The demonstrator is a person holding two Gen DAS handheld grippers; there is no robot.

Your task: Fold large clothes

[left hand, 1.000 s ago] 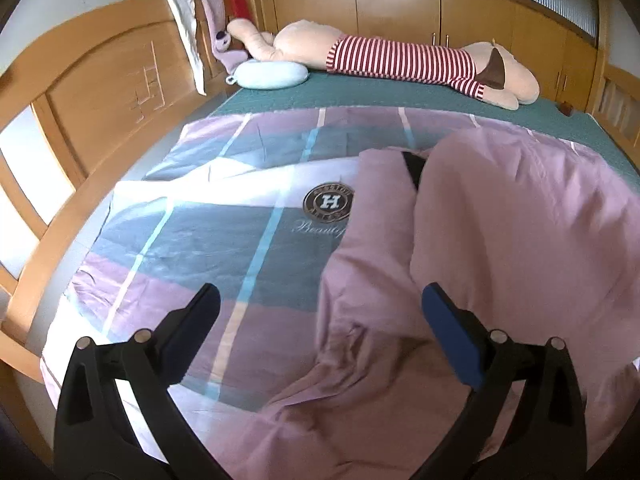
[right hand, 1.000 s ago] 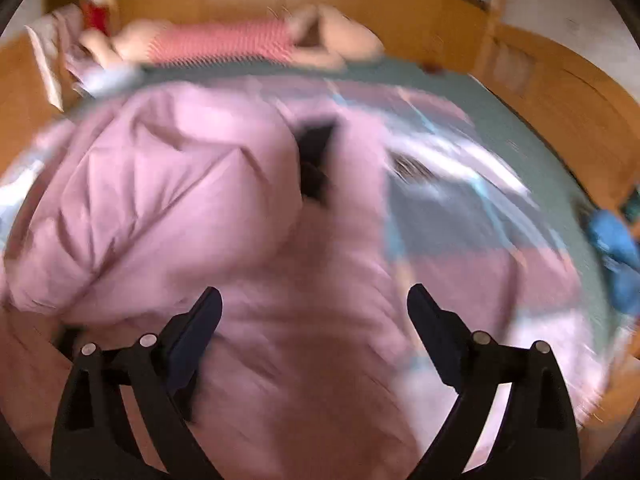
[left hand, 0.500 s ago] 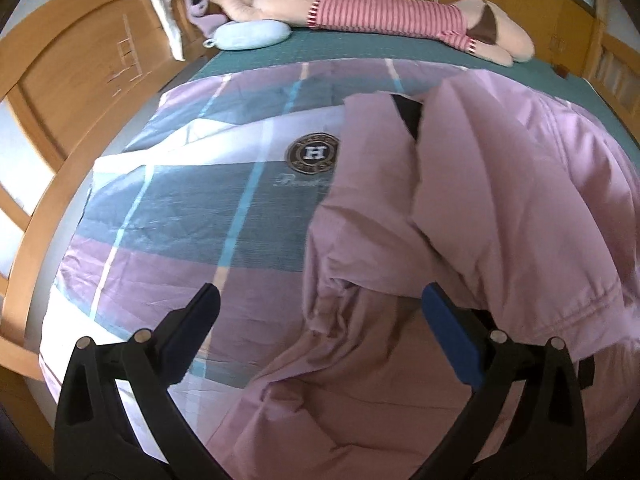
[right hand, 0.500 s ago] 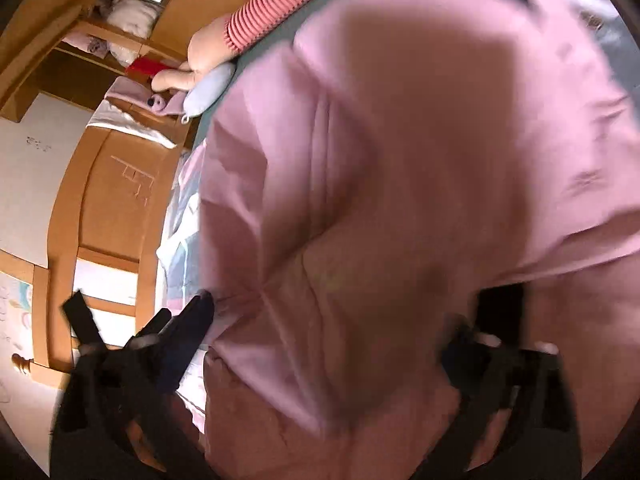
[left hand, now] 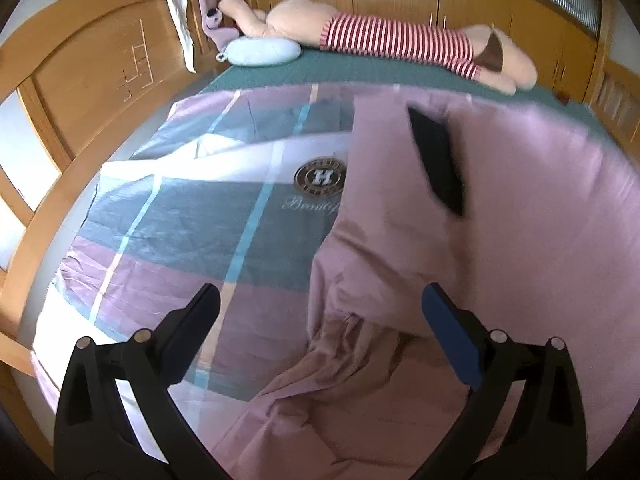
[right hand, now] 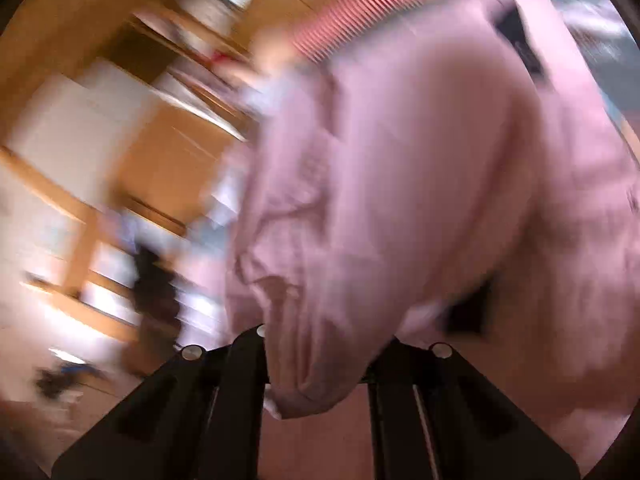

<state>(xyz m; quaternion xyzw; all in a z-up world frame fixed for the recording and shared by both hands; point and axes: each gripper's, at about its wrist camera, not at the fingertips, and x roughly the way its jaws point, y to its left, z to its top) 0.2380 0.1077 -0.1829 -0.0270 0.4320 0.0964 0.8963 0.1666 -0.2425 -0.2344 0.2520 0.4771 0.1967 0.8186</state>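
Pink garment (left hand: pixel 500 220) part-folded on the bed; right gripper (right hand: pixel 316 372) clamped on its edge.

The garment lies bunched over the checked quilt (left hand: pixel 192 232), one flap raised, presumably so a side can be carried across for the fold. The right gripper's jaws have just been closing and now pinch a fold of pink cloth. The left gripper (left hand: pixel 320 320) hangs above the hem with jaws apart, holding nothing, seemingly ready to take a corner. The right wrist view is heavily blurred; the pads are hidden by cloth.
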